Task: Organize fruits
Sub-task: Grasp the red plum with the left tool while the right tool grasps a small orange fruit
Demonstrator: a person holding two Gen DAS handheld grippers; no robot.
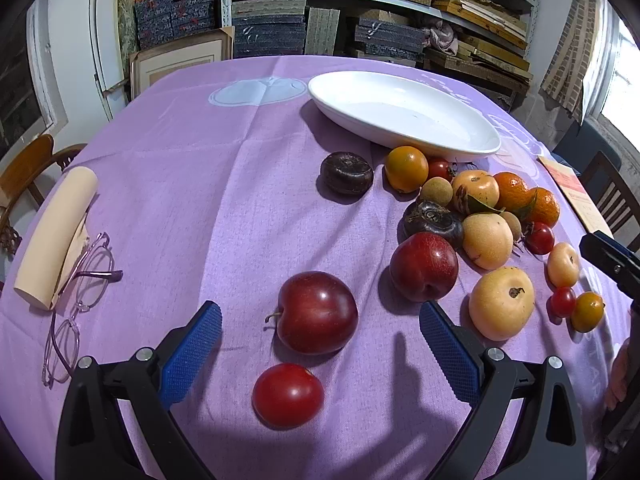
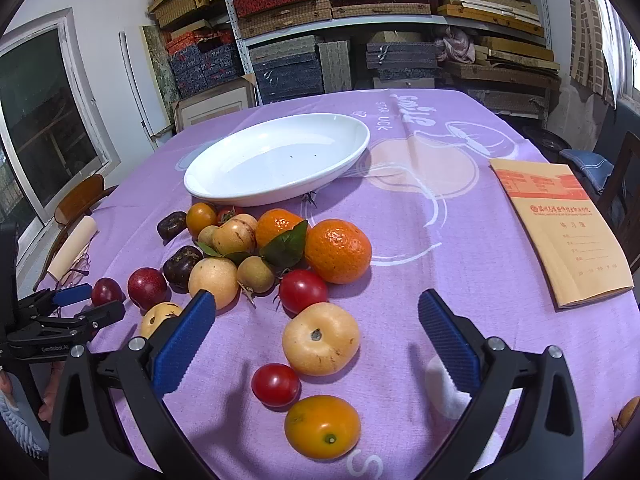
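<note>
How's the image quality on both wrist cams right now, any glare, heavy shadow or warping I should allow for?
Left wrist view: sharp; the white plate is bright but readable, the window at right blown out, and gripper shadow darkens the cloth near the red tomato. Right wrist view: also sharp; fisheye bends the shelves and table edge, with soft shadows under the fruit.

Left gripper (image 1: 320,336), right gripper (image 2: 316,324): jaws apart

Home storeroom: shelves (image 2: 384,20) of stacked boxes behind a cloth-covered table (image 2: 440,220).
</note>
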